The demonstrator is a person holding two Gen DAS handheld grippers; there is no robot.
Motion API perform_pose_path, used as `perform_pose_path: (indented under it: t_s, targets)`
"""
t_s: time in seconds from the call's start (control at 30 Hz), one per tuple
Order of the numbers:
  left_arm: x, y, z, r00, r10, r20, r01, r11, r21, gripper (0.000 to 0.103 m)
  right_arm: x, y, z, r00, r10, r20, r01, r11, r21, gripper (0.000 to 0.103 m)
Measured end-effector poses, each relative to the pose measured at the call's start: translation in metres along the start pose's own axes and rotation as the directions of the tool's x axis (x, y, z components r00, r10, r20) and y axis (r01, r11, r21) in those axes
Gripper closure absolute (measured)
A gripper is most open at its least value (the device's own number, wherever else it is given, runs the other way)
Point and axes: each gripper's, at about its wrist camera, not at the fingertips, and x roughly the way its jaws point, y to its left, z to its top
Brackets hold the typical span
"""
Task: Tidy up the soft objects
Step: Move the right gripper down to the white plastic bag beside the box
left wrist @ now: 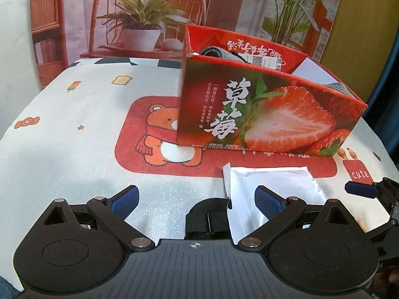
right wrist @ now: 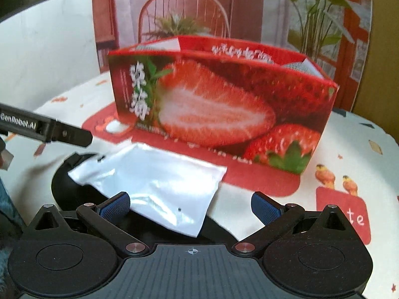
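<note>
Step in hand, as judged: pick-up of the flat white plastic pouch, lying on the cartoon-printed tabletop just before the red strawberry-printed cardboard box, partly over a black round object. Left hand-held gripper and right hand-held gripper are spread wide, nothing held. A closing grasp, then a lift over the box's near wall, is called for. Grey cloth already occupies the box; open room lies leftward.

Cartoon-bear tablecloth; printed backdrop of chair and potted plants.
</note>
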Motion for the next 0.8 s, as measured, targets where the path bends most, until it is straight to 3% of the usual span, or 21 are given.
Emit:
perform_pose_path:
  t_s: [0.27, 0.5, 0.8]
  targets:
    - [0.004, 0.0, -0.003, 1.0, 0.004, -0.014, -0.005, 1.0, -0.015, 0.003, 0.006, 0.004, -0.004, 0.999, 0.023, -0.038, -0.024, 0.999, -0.03, 0.0]
    - [0.005, 0.0, -0.003, 1.0, 0.003, -0.012, -0.003, 1.0, -0.013, 0.003, 0.012, 0.0, -0.005, 0.998, -0.038, -0.052, 0.037, 0.999, -0.02, 0.0]
    - [0.006, 0.003, -0.004, 1.0, 0.002, -0.02, -0.002, 1.0, -0.018, 0.003, 0.021, -0.001, 0.009, 0.998, -0.046, -0.03, 0.045, 0.998, -0.05, 0.001]
